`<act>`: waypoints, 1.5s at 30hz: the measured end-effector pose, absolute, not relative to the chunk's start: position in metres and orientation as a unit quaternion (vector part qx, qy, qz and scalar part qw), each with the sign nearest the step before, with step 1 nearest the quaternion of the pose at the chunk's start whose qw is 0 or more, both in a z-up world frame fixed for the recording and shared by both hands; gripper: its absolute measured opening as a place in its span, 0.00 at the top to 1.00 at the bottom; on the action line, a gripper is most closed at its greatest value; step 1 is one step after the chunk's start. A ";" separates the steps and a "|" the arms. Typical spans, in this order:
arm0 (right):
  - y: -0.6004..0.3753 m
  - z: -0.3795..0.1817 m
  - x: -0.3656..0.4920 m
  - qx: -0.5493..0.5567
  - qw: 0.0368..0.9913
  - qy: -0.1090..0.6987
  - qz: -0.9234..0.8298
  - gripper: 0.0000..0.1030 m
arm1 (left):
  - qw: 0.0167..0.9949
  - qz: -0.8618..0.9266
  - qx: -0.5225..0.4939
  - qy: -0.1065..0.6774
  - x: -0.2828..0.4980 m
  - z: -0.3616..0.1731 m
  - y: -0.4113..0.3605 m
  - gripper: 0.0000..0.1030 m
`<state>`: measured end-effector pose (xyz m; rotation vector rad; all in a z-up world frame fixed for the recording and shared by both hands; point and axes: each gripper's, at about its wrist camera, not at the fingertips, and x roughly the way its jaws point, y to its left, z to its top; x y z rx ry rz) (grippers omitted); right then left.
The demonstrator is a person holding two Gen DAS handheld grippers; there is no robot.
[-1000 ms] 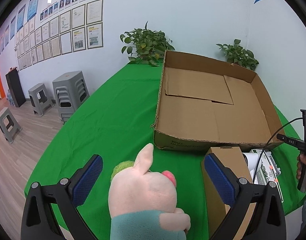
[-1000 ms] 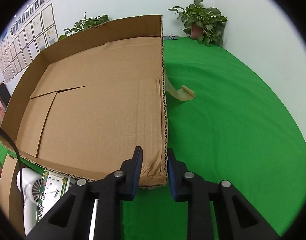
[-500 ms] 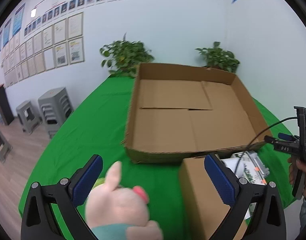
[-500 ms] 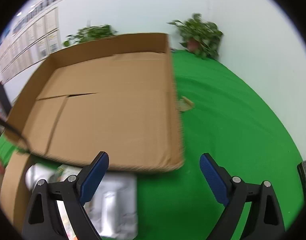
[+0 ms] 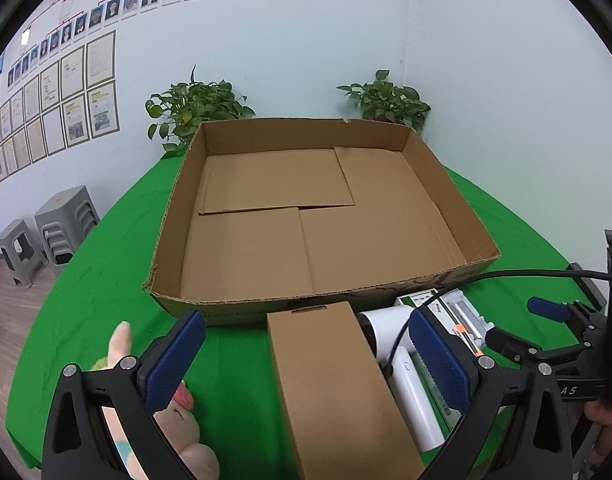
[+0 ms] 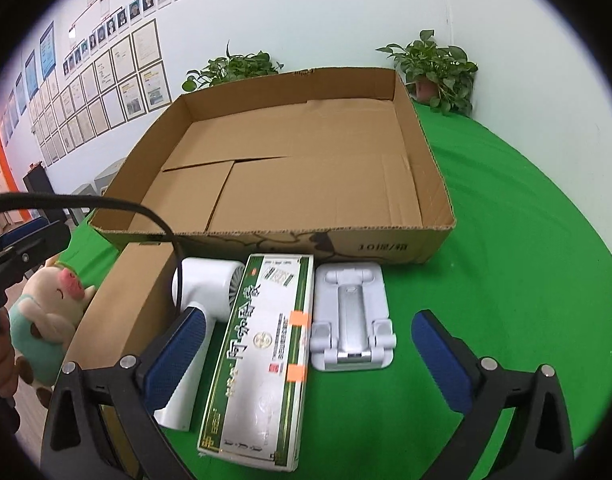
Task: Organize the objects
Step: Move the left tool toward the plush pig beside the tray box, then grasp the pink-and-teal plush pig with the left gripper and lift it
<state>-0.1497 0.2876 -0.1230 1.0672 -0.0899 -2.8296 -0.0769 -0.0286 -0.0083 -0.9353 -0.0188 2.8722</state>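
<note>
Green-clothed counter (image 5: 105, 280) against pale wall with framed papers; big cardboard tray (image 5: 314, 216) at 12 o'clock, bare inside; left tool (image 5: 306, 360) spread wide, gripping nothing, over brown box (image 5: 330, 380); plush pig (image 5: 177, 420) at 7 o'clock; right tool (image 6: 306, 356) spread wide above green-white carton (image 6: 265, 344); white fan (image 6: 201, 280) touching carton at 10 o'clock; white stand (image 6: 352, 316) just beside, 1 o'clock.

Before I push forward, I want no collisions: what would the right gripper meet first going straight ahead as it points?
Probably the green-and-white box, which lies between the open right gripper fingers, with the white stand beside it. Beyond them stands the cardboard tray wall. Depth is uncertain.
</note>
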 end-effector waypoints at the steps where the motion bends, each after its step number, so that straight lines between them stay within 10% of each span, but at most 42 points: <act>1: 0.288 -0.124 -0.150 0.354 0.058 -0.031 -0.933 0.01 | 0.060 0.948 -0.311 -0.007 -0.077 -0.009 -0.027 0.01; 31: 0.266 -0.123 -0.137 0.351 0.086 -0.023 -0.932 0.01 | 0.049 0.944 -0.326 -0.035 -0.065 -0.018 -0.060 0.01; 45: 0.221 -0.023 -0.059 0.249 0.232 0.114 -0.933 0.01 | 0.029 0.957 -0.281 -0.060 0.007 0.038 -0.099 0.01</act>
